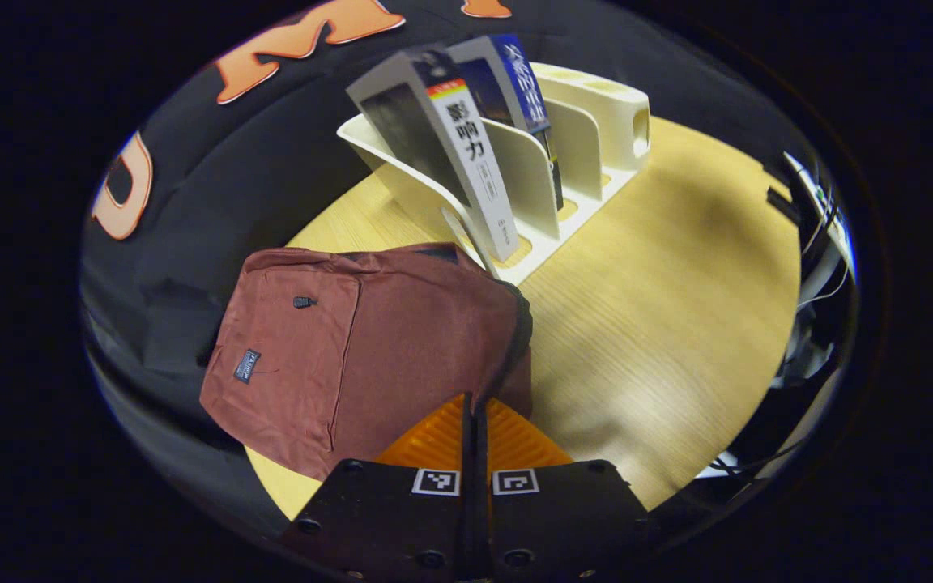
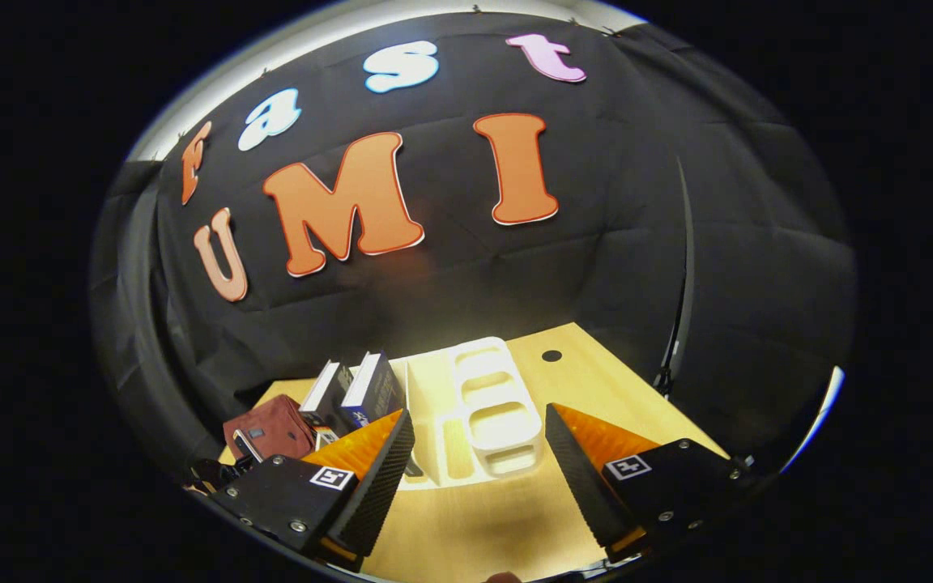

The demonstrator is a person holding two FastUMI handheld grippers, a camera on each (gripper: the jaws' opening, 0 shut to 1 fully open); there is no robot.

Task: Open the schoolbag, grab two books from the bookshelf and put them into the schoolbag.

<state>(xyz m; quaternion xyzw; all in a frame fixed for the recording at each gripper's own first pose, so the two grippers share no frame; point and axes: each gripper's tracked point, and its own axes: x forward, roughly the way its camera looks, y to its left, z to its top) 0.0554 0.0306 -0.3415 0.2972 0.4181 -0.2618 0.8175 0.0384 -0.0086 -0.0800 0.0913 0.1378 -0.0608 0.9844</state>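
Left gripper [image 1: 475, 413] has its fingers pressed together at the near edge of the schoolbag [image 1: 353, 348]; a dark strap or zipper edge runs down to the tips, can't tell if it's pinched. Schoolbag lies flat on the tabletop [image 1: 661, 324], looks zipped. Bookshelf [image 1: 572, 162] sits at 12 o'clock just behind the bag, two books [image 1: 475, 162] leaning in its slots. Right gripper [image 2: 479, 461] hangs above the tabletop with fingers wide apart, holding nothing, the bookshelf straight ahead between them and the schoolbag at 9 o'clock.
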